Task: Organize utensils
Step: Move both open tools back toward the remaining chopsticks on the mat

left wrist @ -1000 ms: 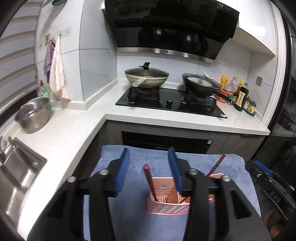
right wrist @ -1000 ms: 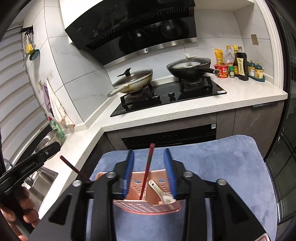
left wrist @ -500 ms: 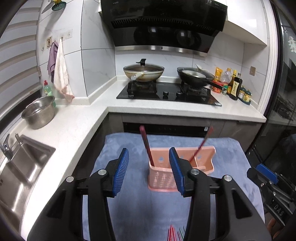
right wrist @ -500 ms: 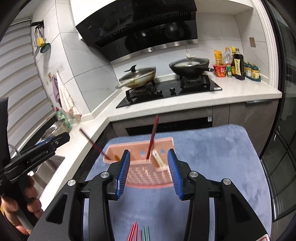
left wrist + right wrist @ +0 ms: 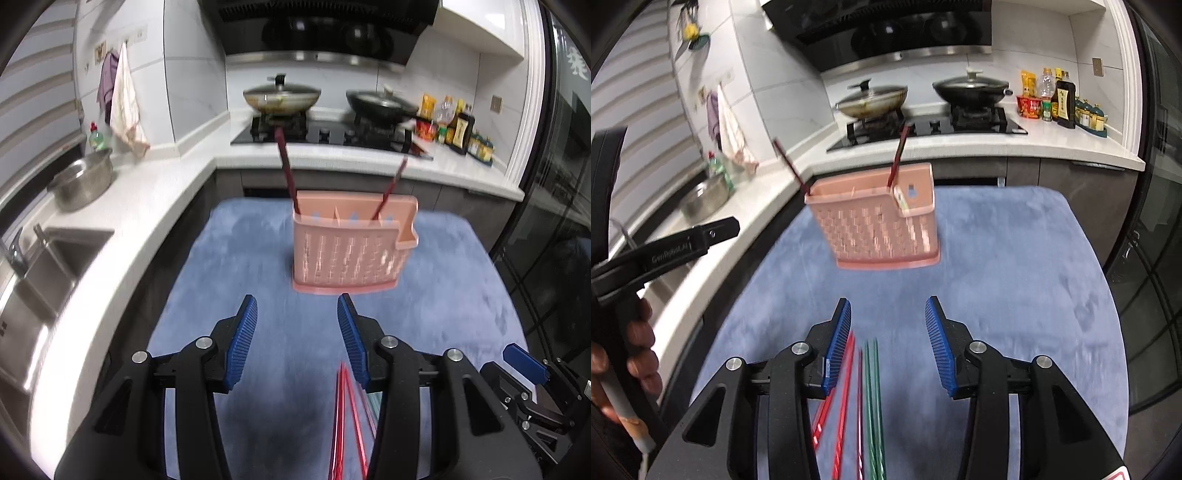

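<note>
Two dark red chopsticks [image 5: 897,158] stand in the pink holder [image 5: 879,229]; left gripper [image 5: 297,315] and right gripper [image 5: 888,317] both spread, empty.

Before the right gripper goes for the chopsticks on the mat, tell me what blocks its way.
Nothing visible does. The right gripper hangs with open jaws over the red chopsticks and green chopsticks lying loose on the blue mat; the pink holder stands farther off.

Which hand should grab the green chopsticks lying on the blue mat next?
Probably the right. The green chopsticks lie on the mat just below the right gripper, whose jaws stand open and empty. The left gripper, also open and empty, sits over the red chopsticks instead.
</note>
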